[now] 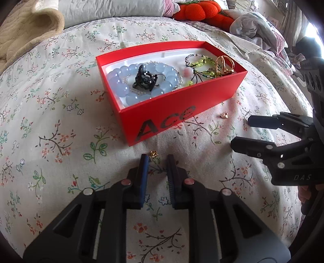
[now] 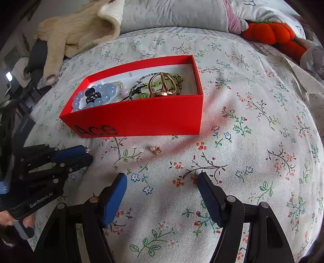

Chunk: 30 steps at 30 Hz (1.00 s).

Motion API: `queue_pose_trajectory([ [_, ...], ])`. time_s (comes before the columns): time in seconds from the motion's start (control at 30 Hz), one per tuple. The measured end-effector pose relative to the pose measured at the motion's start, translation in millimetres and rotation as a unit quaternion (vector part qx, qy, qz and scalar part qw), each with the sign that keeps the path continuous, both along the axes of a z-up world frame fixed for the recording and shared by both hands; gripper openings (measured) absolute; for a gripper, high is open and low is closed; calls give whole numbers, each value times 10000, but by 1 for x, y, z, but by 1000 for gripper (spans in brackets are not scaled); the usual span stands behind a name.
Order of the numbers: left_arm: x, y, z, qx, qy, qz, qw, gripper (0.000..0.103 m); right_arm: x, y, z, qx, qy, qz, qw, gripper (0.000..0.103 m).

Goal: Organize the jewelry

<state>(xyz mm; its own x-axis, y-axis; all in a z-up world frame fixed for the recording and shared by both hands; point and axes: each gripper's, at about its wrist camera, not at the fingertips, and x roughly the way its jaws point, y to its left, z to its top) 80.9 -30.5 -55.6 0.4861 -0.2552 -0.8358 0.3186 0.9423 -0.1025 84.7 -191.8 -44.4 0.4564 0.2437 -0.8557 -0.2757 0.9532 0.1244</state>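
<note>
A red box (image 1: 162,119) marked "Ace" sits on the floral bedspread; it also shows in the right wrist view (image 2: 141,119). Inside lie a blue bead bracelet (image 1: 121,81), a black hair clip (image 1: 144,80), green bead strings (image 1: 200,64) and gold rings (image 2: 162,83). A small gold earring (image 1: 154,154) lies on the cloth just ahead of my left gripper (image 1: 157,159), whose fingers stand narrowly apart with nothing between them. A second small gold earring (image 2: 155,150) lies in front of the box, ahead of my right gripper (image 2: 162,180), which is open wide and empty.
A beige blanket (image 2: 81,26) and grey pillow (image 2: 174,14) lie at the back. An orange plush toy (image 2: 271,34) and crumpled clothes (image 1: 253,26) lie at the back right. The floral bedspread (image 2: 253,141) spreads around the box.
</note>
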Motion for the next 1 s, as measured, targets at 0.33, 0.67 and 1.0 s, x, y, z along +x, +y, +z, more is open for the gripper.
queue_pose_trajectory([
  [0.33,3,0,3,93,128,174,9997,8,2,-2,3,108,18,-24,9999,73],
  [0.67,-1,9,8,75,265,255,9993,8,16,7,2,154,139,50,9998,64],
  [1.0,-5,18,16,-3,272,291,9992,8,26,19,-3,-38,104,32,9999,35],
])
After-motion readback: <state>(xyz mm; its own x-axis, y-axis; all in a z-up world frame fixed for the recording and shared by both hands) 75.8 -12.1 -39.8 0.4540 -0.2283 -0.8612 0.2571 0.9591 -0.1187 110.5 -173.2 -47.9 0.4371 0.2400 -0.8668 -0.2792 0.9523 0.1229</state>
